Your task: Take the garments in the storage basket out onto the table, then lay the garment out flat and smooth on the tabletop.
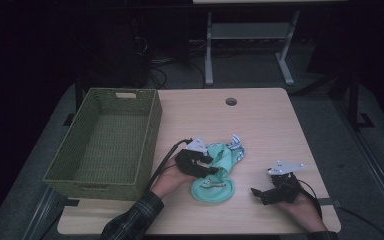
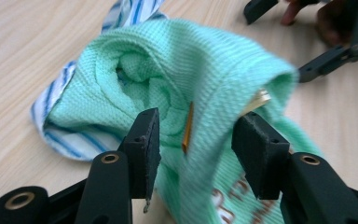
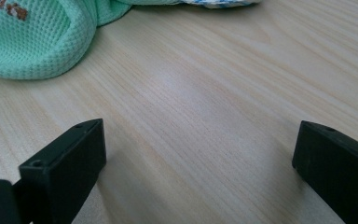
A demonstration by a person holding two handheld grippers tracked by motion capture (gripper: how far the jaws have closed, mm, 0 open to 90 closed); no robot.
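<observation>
Left claw (image 1: 203, 164) is right on the green sock (image 1: 215, 176), which lies mid-surface, just right of the basket (image 1: 75, 160). In the left gripper view the left claw (image 2: 196, 135) has its jaws spread, one on each side of a raised fold of the green sock (image 2: 205, 79), with gaps to the fabric, so no pinch here. A striped sock (image 2: 60, 112) peeks out from under the green one, touching it, and it shows at the far end in the high view (image 1: 236, 142). Over to the right claw (image 1: 261, 194): it sits low near the front right of the surface (image 1: 260, 120), well apart from the socks. The right gripper view shows its jaws wide apart over bare wood (image 3: 205, 93), holding nothing, with the green sock (image 3: 32, 42) at the upper left.
</observation>
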